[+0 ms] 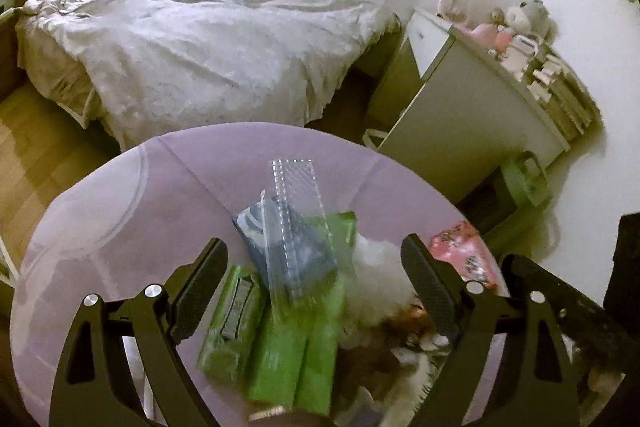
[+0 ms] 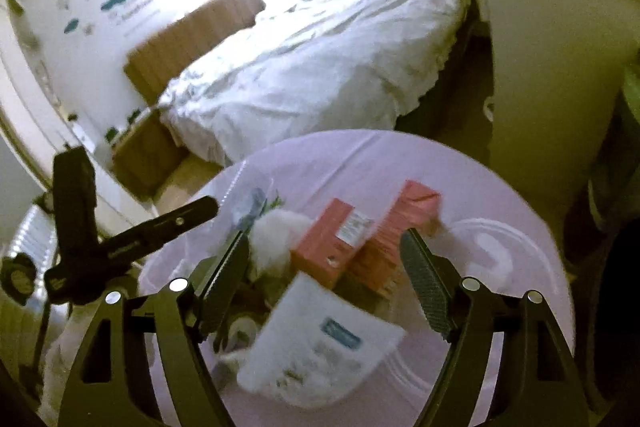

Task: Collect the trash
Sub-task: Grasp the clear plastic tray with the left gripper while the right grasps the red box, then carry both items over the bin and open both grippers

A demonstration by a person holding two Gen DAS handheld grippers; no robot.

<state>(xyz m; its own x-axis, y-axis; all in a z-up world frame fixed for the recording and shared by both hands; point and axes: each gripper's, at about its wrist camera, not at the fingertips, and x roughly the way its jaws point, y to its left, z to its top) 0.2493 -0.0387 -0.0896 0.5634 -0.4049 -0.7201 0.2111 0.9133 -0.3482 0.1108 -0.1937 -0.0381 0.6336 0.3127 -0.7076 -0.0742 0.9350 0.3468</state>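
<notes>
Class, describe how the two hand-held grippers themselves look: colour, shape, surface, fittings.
The left hand-held gripper and the right hand-held gripper look alike: matte black, each with two flat fingers faced in ribbed, textured pads, carried on curved black link arms with triangular cut-outs and round silver pivot pins. No cables, sleeves or readable markings show.

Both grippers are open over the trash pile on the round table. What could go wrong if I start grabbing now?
1. The clear plastic tray lies loosely on top of the green packets; closing the left gripper there may knock it aside.
2. The pink boxes sit side by side between the right gripper's fingers, so it may catch both or pinch neither firmly.
3. Both grippers hover over the same pile on the table, so they might collide.
</notes>
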